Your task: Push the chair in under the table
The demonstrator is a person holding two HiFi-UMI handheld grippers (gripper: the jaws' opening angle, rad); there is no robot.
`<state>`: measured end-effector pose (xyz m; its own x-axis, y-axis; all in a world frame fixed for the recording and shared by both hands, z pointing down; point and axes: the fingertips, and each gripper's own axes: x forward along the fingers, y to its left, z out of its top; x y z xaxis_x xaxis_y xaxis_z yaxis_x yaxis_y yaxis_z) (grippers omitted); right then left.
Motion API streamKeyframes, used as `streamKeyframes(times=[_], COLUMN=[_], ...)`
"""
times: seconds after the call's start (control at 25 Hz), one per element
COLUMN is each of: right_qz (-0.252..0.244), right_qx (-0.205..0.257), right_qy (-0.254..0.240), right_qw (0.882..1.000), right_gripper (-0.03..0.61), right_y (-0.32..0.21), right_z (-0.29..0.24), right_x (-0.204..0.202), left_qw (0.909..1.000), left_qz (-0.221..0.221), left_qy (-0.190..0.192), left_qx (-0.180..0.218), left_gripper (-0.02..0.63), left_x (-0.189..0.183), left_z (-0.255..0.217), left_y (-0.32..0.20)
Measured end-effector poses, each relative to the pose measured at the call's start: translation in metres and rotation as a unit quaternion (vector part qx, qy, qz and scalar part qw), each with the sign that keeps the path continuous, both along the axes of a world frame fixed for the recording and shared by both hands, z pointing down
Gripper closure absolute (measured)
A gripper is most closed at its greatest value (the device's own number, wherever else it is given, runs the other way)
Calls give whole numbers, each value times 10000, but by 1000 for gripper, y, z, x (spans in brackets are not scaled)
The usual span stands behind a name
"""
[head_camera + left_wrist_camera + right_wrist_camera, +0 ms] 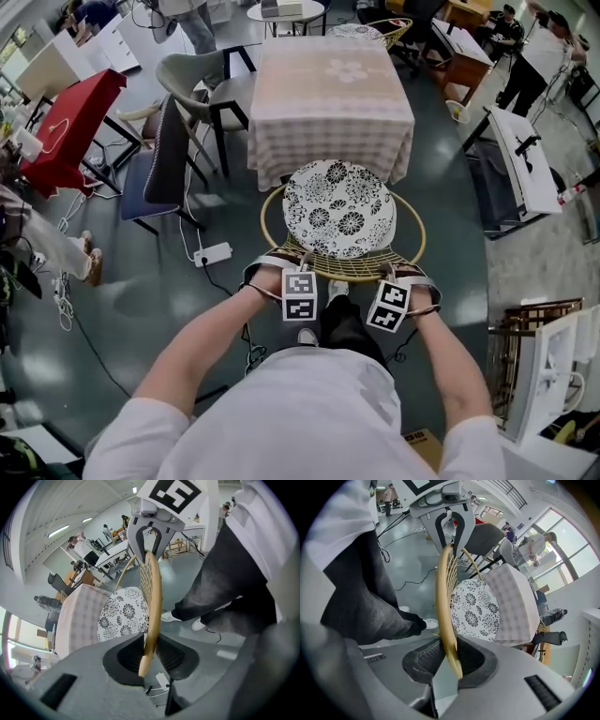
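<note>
Two bare forearms [211, 342] reached straight forward and down in the head view, each hand holding one gripper. The left gripper [301, 274] and the right gripper [394, 279] sat side by side on the curved back rail [343, 275] of the one cane chair [339, 208]. Its patterned seat lay just ahead of both grippers, with the one checked-cloth table [328, 103] directly beyond. Two spare chairs [161, 155] stood well off to the left gripper's side.

From the left gripper view, that gripper [149, 654] had its jaws closed narrow on the back rail [151, 606]. The right gripper [150, 541] was clamped farther along it.

From the right gripper view, the right gripper [450, 656] pinched the same back rail [443, 602], with the left gripper [451, 534] gripping beyond.
</note>
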<state>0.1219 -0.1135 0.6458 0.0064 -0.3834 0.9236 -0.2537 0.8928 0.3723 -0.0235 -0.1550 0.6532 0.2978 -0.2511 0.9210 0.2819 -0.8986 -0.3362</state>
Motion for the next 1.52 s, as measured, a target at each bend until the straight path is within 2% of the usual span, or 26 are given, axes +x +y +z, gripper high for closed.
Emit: streamKeyframes(times=[0.52,1.08,1.52], right_qz=[-250,-337,-394], right_qx=[144,71,-8], right_qy=[-269,-448,-674], right_qw=[9992,9984,9969], right_gripper=[522,523,523], right_y=[-80,-161,-208], right_z=[1,1,-1], right_x=[1,6,13], left_qw=[9987,9970,9946], left_qz=[-406,-557,-707], left_qy=[-267,-480,-714], left_qx=[158,237,253], left_gripper=[535,534,534], left_x=[2,8,13], left_z=[3,5,4], left_y=[-84,-169,-216])
